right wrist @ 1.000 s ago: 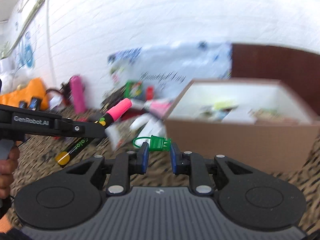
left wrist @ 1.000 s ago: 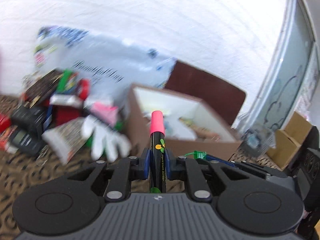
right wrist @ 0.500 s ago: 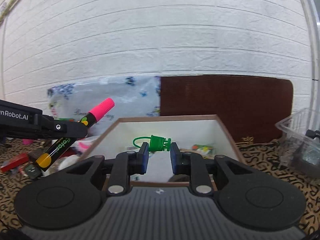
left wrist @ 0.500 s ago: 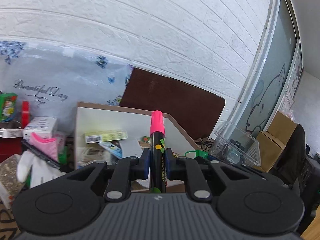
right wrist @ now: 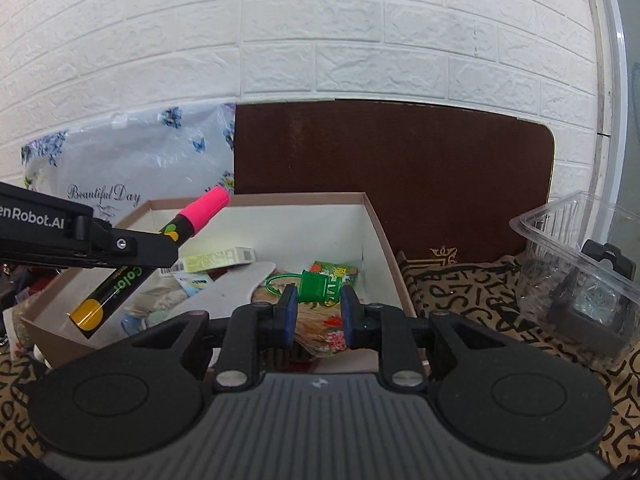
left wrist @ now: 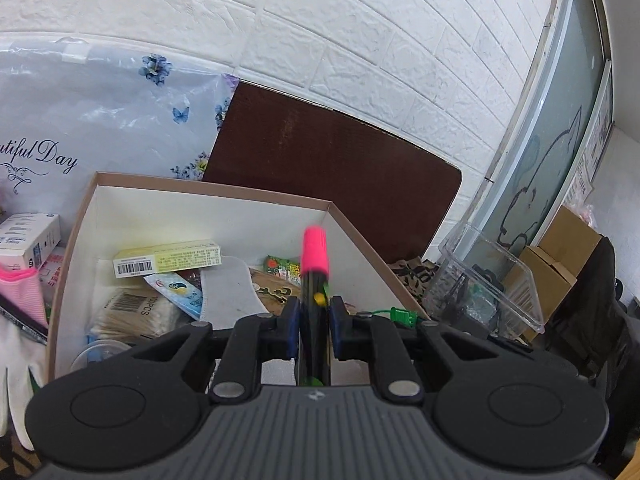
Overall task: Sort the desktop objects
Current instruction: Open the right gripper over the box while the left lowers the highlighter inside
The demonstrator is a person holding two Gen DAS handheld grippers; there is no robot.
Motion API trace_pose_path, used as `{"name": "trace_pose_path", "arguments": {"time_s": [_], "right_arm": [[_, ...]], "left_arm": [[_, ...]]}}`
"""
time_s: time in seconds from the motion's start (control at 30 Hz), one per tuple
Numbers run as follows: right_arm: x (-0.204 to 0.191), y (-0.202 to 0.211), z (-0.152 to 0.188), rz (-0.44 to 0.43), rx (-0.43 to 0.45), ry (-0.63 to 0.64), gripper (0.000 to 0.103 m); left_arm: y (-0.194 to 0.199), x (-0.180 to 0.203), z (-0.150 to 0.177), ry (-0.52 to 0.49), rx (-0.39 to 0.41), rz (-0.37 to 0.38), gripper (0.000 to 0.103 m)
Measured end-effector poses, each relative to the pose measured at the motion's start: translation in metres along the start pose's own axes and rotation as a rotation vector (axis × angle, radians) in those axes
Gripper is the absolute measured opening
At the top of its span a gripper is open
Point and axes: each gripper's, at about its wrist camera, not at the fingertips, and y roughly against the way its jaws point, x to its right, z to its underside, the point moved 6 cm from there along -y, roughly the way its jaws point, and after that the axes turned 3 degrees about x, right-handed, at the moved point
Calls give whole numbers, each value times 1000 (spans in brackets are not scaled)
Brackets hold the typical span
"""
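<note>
My left gripper (left wrist: 314, 330) is shut on a black marker with a pink cap (left wrist: 315, 256), held tilted above the open cardboard box (left wrist: 208, 190). The marker (right wrist: 160, 254) and the left gripper's fingers (right wrist: 136, 246) also show in the right wrist view, over the box's left side. My right gripper (right wrist: 319, 312) holds a small green tag with a loop (right wrist: 318, 286) between its pads, over the box (right wrist: 376, 224) near its right wall. The green tag also shows in the left wrist view (left wrist: 402, 315).
The box holds a yellow-green carton (left wrist: 168, 258), cotton swabs (left wrist: 128, 312), sachets and a white insole. A clear plastic tub (right wrist: 580, 264) stands right of it. A brown board (right wrist: 392, 176) and a plastic bag (left wrist: 100, 128) lean on the brick wall. A white glove (left wrist: 16, 372) lies left.
Both grippers moved forward from the clutter on the left to above the box. The marker now looks blurred and the left pads stand slightly wider around it.
</note>
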Motion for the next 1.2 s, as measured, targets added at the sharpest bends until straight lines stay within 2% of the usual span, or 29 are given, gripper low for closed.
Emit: {"name": "trace_pose_path", "arguments": {"time_s": [0.03, 0.07, 0.1, 0.13, 0.17, 0.2, 0.23, 0.27, 0.3, 0.33, 0.37, 0.43, 0.47, 0.7, 0.97, 1.2], "right_arm": [[0, 0, 1, 3, -3, 6, 22], [0, -1, 2, 6, -4, 13, 23], [-1, -1, 2, 3, -7, 22, 24], [-2, -1, 3, 0, -5, 29, 27], [-3, 0, 3, -2, 4, 31, 31], [-3, 1, 2, -3, 9, 31, 35], [-3, 1, 1, -2, 10, 29, 45], [-3, 2, 1, 0, 15, 25, 51], [-3, 3, 1, 3, 24, 21, 54], [-3, 4, 1, 6, 27, 20, 63], [-4, 5, 2, 11, 29, 20, 77], [-6, 8, 1, 26, 46, 22, 92], [-7, 10, 1, 30, 57, 26, 95], [-12, 16, 1, 26, 60, 35, 95], [-18, 18, 1, 22, 50, 34, 95], [-29, 26, 4, 5, 36, 48, 96]], "left_arm": [[0, 0, 0, -4, 15, 1, 24], [2, 0, -1, -9, 26, 5, 45], [3, 1, -1, -14, 36, 7, 57], [6, 2, -2, -20, 53, 2, 74], [9, 2, -2, -31, 72, -4, 82], [11, 4, -4, -46, 88, -6, 84], [13, 5, -5, -56, 96, -7, 89], [15, 5, -5, -58, 100, -8, 93], [17, 6, -5, -56, 101, -9, 94], [18, 6, -5, -54, 100, -11, 96], [18, 6, -5, -51, 97, -14, 99], [20, 5, -5, -51, 94, -22, 101], [21, 5, -4, -50, 96, -25, 101], [27, -3, -4, -13, 95, -52, 101], [35, 0, 2, -20, 74, -52, 101], [46, -1, 7, -23, 40, -85, 101]]}}
